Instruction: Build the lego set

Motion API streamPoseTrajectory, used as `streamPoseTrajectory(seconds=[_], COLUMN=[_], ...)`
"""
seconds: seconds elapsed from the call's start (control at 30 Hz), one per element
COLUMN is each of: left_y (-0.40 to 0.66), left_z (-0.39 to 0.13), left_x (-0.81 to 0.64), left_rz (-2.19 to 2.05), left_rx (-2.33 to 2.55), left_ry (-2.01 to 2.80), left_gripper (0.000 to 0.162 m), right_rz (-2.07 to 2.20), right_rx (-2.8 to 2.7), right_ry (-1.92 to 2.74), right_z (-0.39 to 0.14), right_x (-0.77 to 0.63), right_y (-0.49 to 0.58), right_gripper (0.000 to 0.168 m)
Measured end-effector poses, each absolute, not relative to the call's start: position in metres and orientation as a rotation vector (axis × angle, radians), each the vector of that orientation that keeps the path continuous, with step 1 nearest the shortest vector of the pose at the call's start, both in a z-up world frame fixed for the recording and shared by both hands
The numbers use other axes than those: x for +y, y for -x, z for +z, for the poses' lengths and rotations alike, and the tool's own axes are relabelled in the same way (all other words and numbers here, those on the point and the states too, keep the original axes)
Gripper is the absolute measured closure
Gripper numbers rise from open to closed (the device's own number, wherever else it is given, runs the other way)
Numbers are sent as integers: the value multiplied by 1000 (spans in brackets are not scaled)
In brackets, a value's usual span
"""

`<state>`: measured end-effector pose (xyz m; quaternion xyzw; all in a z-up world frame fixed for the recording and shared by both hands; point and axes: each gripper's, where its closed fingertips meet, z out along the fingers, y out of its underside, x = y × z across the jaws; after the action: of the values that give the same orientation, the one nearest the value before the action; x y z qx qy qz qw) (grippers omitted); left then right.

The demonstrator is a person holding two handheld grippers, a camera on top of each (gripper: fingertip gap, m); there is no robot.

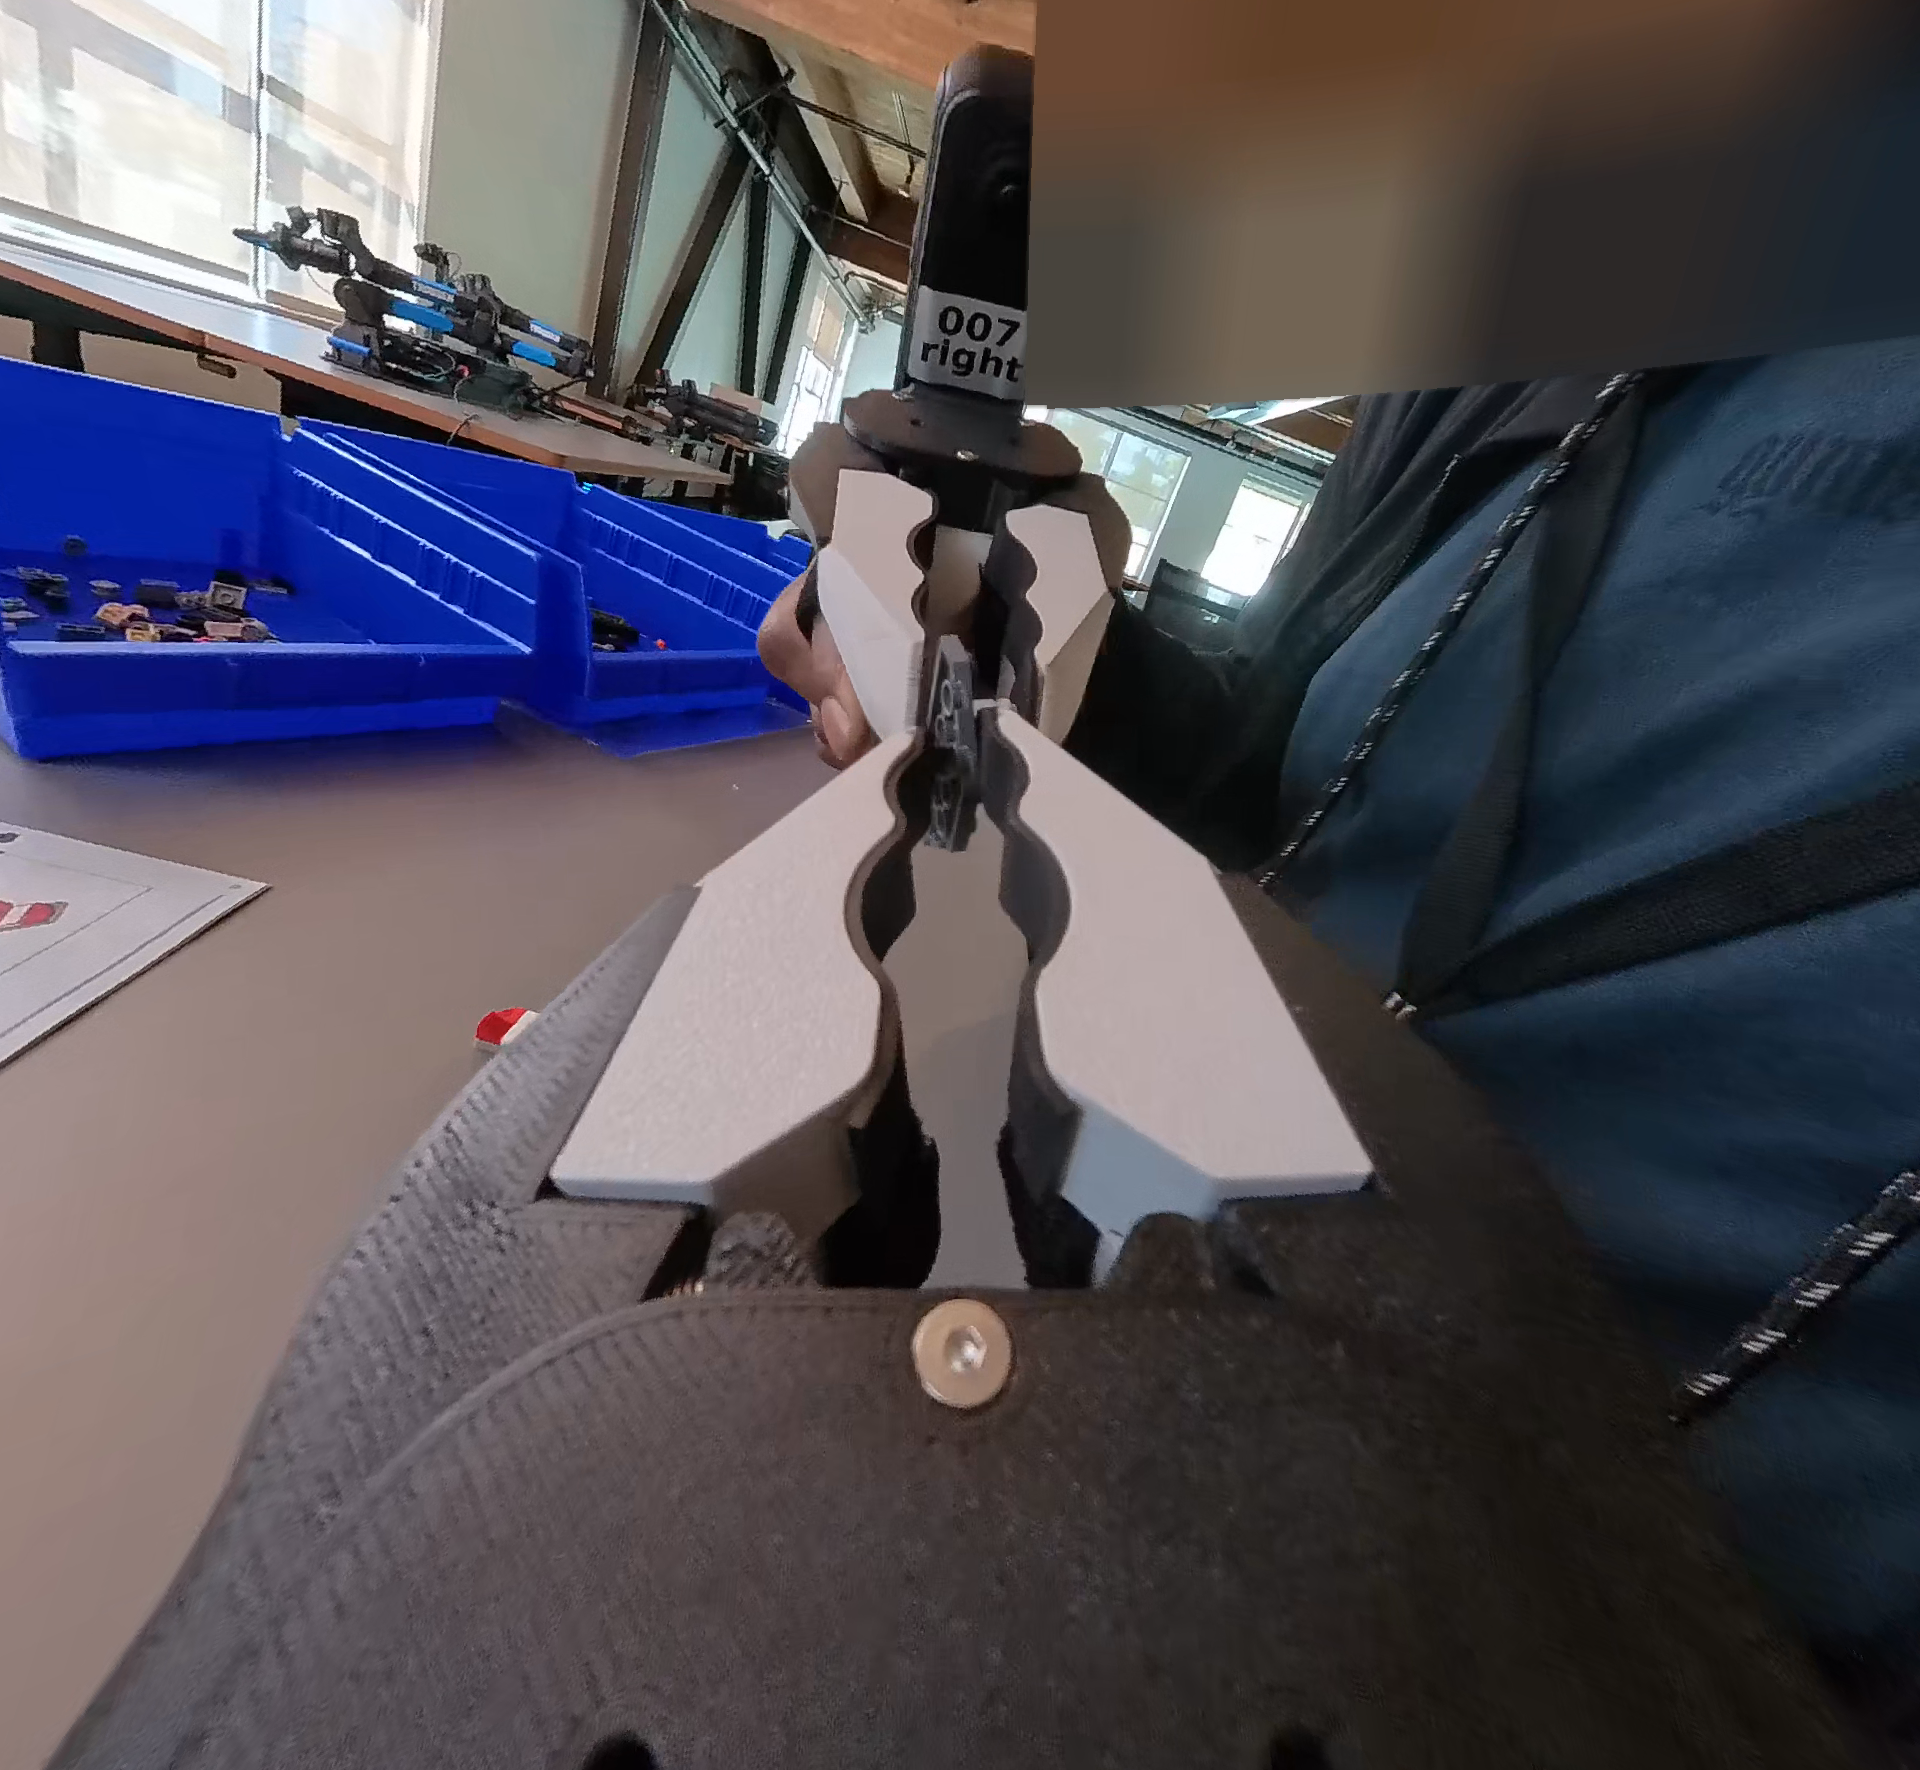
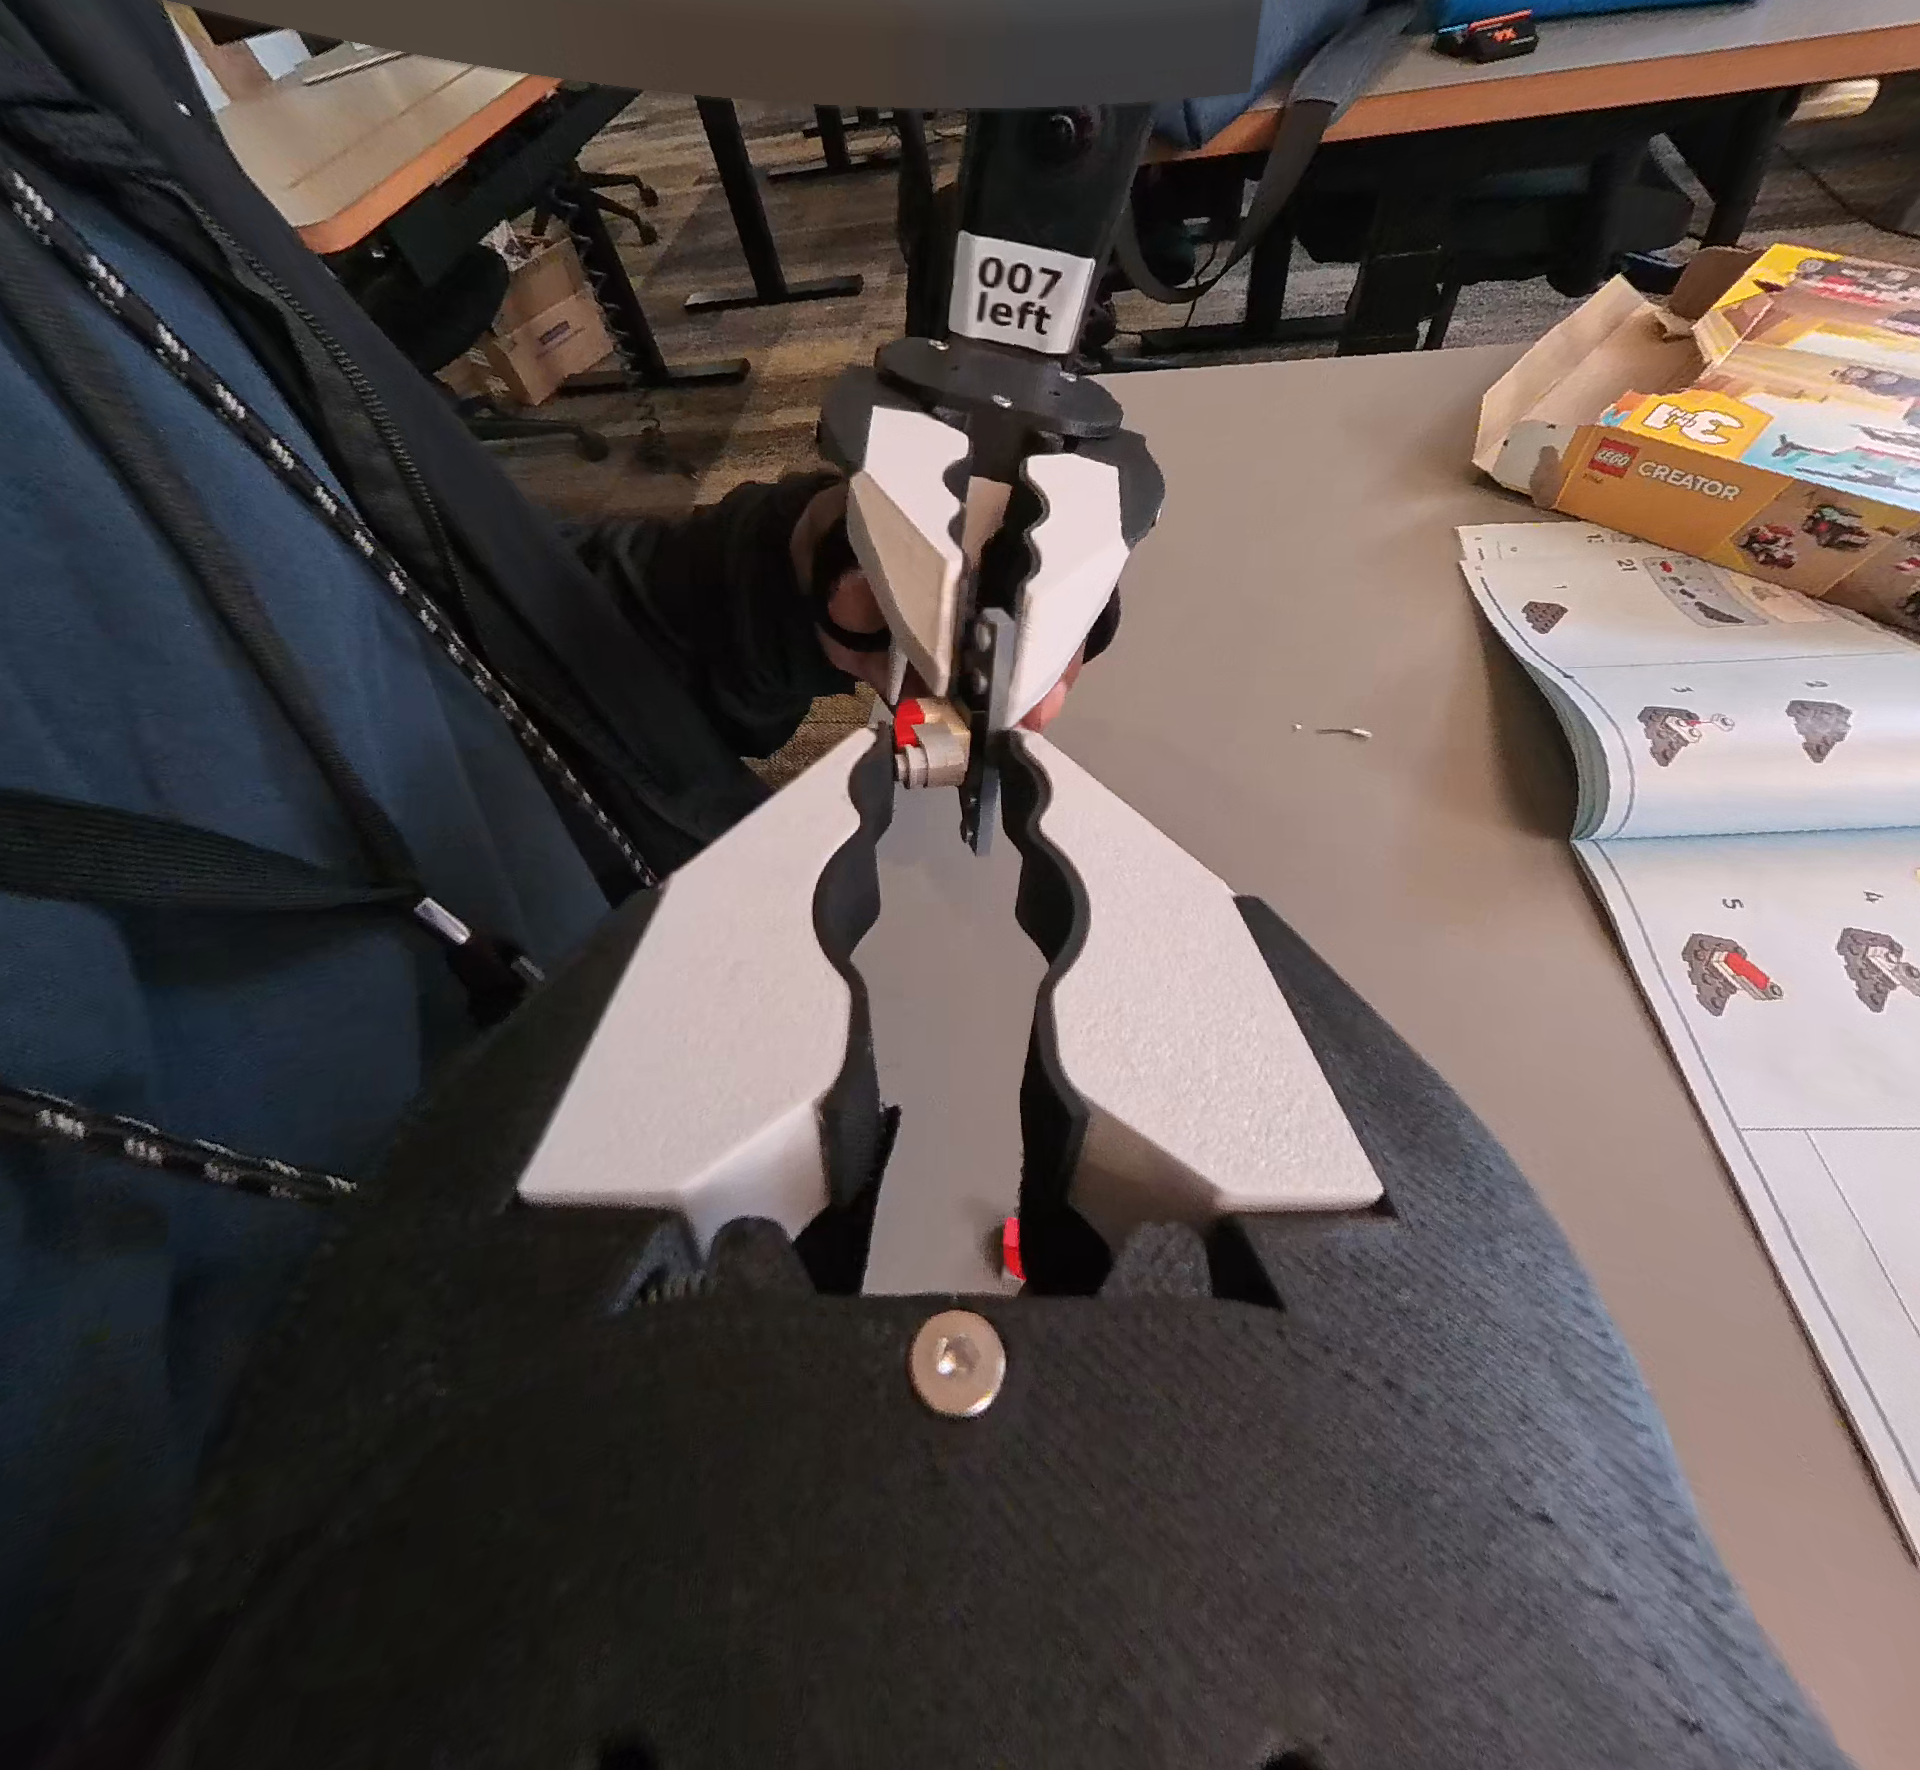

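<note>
Dark-grey plate (image 1: 951,764) — pinched between left claw (image 1: 951,744) tips and right claw (image 2: 945,759) tips — held above the desk (image 2: 1299,577).

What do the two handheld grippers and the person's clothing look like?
Each handheld gripper, left and right, has light grey angular fingers with wavy black inner pads, a textured black body and a white-labelled black stem. The person wears a dark blue hooded top with speckled drawcords.

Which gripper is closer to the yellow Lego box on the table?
Left. The left gripper sits at the far end, with the box off to its side on the table. The right gripper points at it from farther back.
</note>
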<state>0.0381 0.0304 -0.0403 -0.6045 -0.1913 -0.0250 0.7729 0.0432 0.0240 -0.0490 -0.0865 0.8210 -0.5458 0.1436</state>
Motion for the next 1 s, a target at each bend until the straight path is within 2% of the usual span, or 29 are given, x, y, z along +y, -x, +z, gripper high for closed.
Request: streamPoseTrajectory(seconds=[0.13, 0.27, 0.63, 1.0], left_y=[-34, -29, -7, 1], left_z=[-40, -39, -25, -18], left_x=[30, 27, 17, 17], left_rz=[5, 71, 301, 478], left_rx=[-419, -432, -524, -565], left_ry=[1328, 1330, 1221, 1189], left_gripper=[156, 157, 158, 158], right_rz=[-1594, -1675, -1866, -1937], right_rx=[2360, 2349, 2010, 1824], right_ry=[217, 118, -295, -450], right_z=[-48, -44, -27, -24], right_x=[24, 22, 26, 21], right_y=[-40, -30, -8, -4], right_gripper=[148, 135, 135, 138])
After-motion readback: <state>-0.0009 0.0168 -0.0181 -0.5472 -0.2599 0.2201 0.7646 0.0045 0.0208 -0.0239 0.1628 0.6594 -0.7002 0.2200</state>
